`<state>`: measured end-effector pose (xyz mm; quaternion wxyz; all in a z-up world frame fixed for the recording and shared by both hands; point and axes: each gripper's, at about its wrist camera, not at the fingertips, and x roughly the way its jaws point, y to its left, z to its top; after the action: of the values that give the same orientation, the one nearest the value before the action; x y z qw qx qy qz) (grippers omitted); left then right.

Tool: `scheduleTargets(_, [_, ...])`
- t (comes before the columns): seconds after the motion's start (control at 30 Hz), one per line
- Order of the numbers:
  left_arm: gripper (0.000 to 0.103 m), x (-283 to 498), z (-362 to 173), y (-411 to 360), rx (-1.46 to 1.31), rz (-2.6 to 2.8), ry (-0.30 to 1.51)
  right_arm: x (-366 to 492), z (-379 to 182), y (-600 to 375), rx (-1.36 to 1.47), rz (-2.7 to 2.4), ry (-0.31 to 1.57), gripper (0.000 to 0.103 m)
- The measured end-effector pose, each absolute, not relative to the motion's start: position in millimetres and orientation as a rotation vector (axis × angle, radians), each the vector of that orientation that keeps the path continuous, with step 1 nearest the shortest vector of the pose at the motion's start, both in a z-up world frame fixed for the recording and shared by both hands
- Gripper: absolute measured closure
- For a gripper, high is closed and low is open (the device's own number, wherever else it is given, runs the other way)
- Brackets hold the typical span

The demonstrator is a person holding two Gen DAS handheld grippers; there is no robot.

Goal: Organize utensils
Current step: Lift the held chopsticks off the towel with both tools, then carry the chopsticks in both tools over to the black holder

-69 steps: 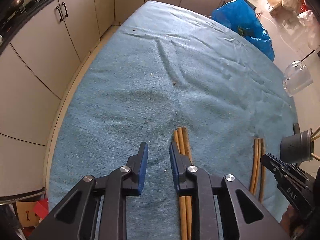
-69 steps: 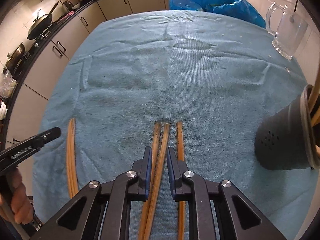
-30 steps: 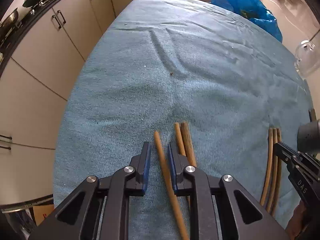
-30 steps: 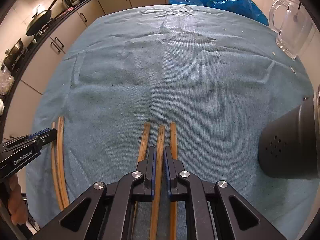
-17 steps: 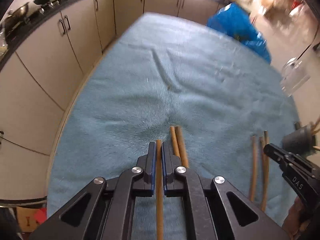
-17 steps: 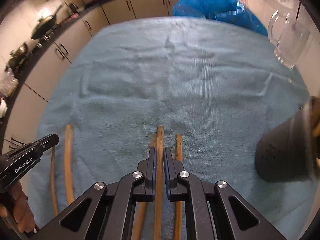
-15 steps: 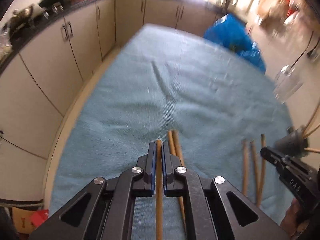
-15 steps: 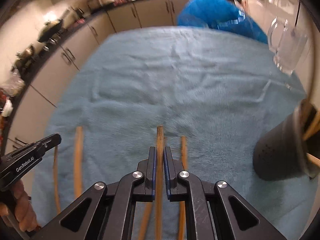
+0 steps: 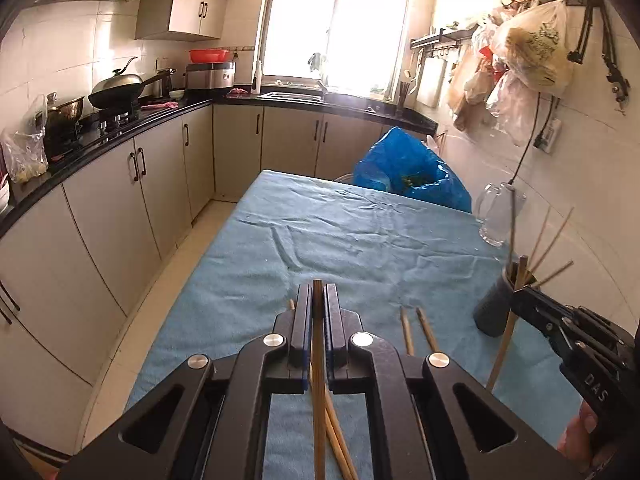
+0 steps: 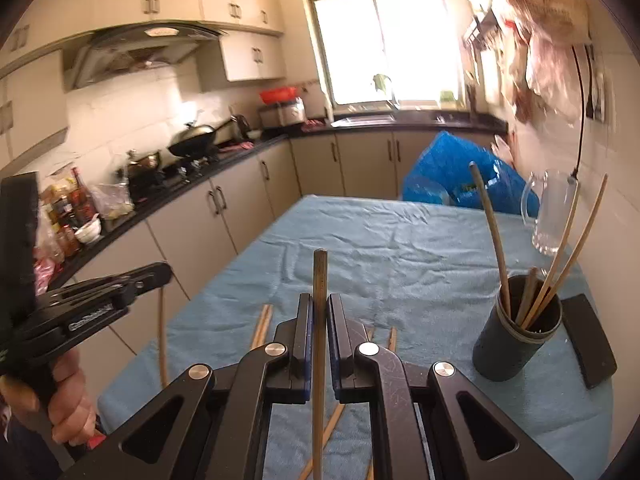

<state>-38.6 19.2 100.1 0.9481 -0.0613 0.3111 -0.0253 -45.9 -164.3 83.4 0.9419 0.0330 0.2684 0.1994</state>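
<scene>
My left gripper (image 9: pixel 317 300) is shut on a wooden chopstick (image 9: pixel 318 392) and holds it above the blue cloth (image 9: pixel 360 248). My right gripper (image 10: pixel 319 312) is shut on another wooden chopstick (image 10: pixel 319 360), also lifted. The right gripper also shows in the left wrist view (image 9: pixel 520 294), with its chopstick (image 9: pixel 505 340) beside the dark utensil holder (image 9: pixel 494 308). The holder (image 10: pixel 514 344) stands upright at the right with several chopsticks in it. Loose chopsticks (image 9: pixel 416 330) lie on the cloth, also seen in the right wrist view (image 10: pixel 262 326).
A glass mug (image 10: pixel 554 212) stands at the table's right edge. A blue plastic bag (image 9: pixel 408 172) sits at the far end. A black flat object (image 10: pixel 590 340) lies right of the holder. Kitchen cabinets (image 9: pixel 120 200) run along the left.
Both grippers closed on a chopstick each, then lifted and tilted up from the cloth. The views now look across the kitchen instead of down at the table.
</scene>
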Motion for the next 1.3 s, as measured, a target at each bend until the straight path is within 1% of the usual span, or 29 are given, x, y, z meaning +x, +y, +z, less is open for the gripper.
scheduleTargets(0.1, [0.098, -50.3, 100.5, 16.2, -0.116, -0.057, 0.628, -63.7, 85.4, -168.1, 0.051, 0.412, 0.506, 0.096])
scheduleTargets(0.3, [0.098, -57.1, 108.0, 8.3, -0.12, -0.066, 0.611, -79.6, 91.6, -178.8, 0.074, 0.416, 0.479, 0.096])
scheduleTargets(0.53, [0.098, -58.5, 126.0, 1.6, -0.122, -0.079, 0.571, -88.6, 94.8, -187.6, 0.099, 0.413, 0.461, 0.096])
scheduleTargets(0.83, [0.098, -57.6, 133.3, -13.4, -0.11, -0.097, 0.566, -95.2, 97.4, -198.0, 0.116, 0.406, 0.436, 0.096])
scheduleTargets(1.3, [0.098, -47.5, 126.8, -31.7, -0.072, -0.088, 0.591, -99.5, 100.0, -210.6, 0.139, 0.398, 0.418, 0.096])
